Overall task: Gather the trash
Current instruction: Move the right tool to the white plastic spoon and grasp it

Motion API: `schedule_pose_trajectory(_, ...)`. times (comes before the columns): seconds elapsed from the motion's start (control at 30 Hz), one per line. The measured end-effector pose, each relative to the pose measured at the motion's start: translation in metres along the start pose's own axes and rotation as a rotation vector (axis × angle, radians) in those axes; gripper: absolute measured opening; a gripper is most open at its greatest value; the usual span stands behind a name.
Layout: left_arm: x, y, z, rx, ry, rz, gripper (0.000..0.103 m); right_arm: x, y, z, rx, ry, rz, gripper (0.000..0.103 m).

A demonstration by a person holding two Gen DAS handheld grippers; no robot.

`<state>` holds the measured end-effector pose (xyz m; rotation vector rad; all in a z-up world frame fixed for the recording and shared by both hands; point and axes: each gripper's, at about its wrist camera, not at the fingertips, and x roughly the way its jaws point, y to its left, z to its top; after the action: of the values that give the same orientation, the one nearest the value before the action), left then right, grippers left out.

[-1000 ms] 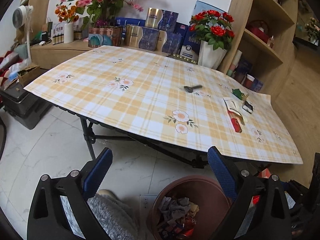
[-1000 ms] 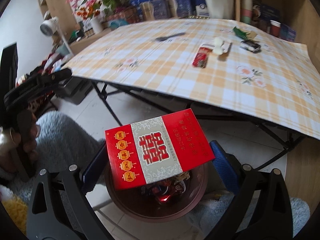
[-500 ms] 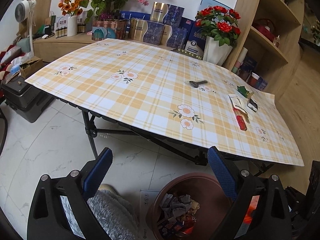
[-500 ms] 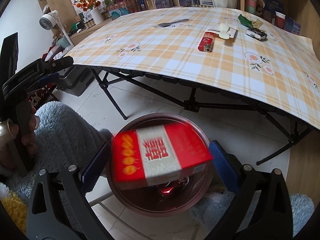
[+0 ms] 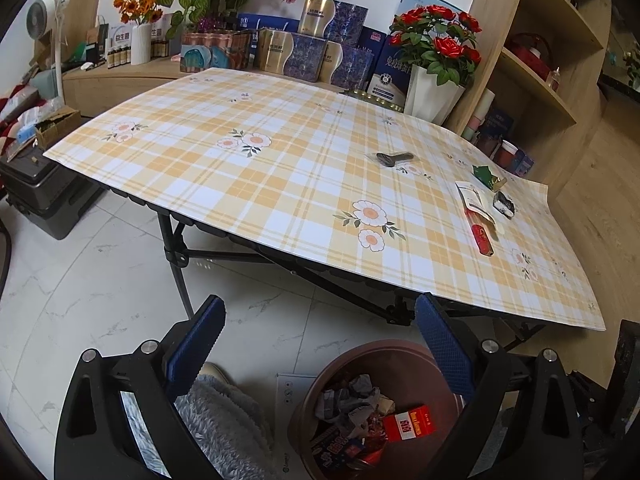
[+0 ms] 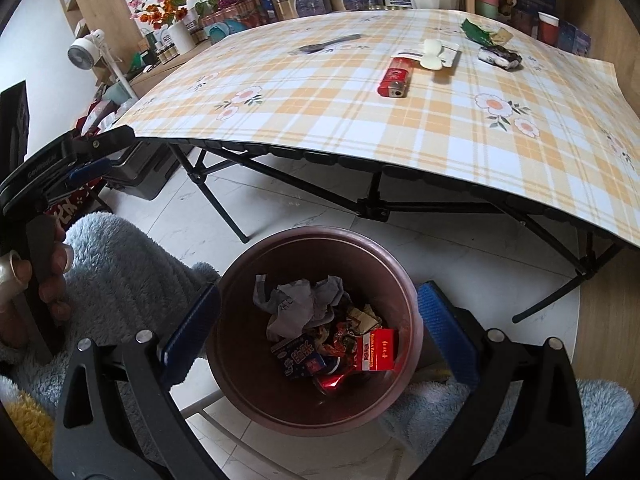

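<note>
**Over the bin: right fingers wide & empty, red box in w/ the trash**

Above the brown bin on the floor, the right gripper hangs w/ fingers spread wide, nothing between them. It sits straight over the bin mouth, so anything let go there falls inside, not on the tiles. A red carton lies on top of the pile, tilted against crumpled grey paper & foil wrappers; it looks settled.

The left gripper is also wide & empty, held low beside the bin, pointing at the desk. Prob. parked there so it can reach for the next piece w/o crossing the right one. A hand in a fluffy grey sleeve grips its handle, seen from the right wrist view.

Still on the desk, clustered near the far right end: red lighter, white packet touching it, green wrapper, a dark crumpled wrapper just beside. A dark flat item lies apart, nearer the middle; can't tell what it is.

Judgement: task partway done, several bits left. Next move likely a reach to that cluster.
</note>
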<state>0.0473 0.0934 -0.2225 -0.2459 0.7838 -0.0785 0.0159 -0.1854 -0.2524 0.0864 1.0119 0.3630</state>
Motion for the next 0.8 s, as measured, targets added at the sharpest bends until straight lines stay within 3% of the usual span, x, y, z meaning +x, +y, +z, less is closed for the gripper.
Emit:
schedule_pose_trajectory(0.27, 0.004, -0.002, -0.001, 0.002, 0.013, -0.015, 0.093, 0.001, -0.006, 0.003, 0.018, -0.014, 0.005, 0.097)
schedule_pose_trajectory(0.57, 0.011, -0.003, -0.001, -0.011, 0.029, -0.03, 0.094, -0.012, -0.017, 0.013, -0.009, -0.096, -0.058, 0.097)
schedule_pose_trajectory(0.8, 0.012, 0.012, 0.006, -0.103, 0.008, -0.045, 0.093, -0.023, -0.038, 0.038, 0.006, -0.151, -0.031, 0.097)
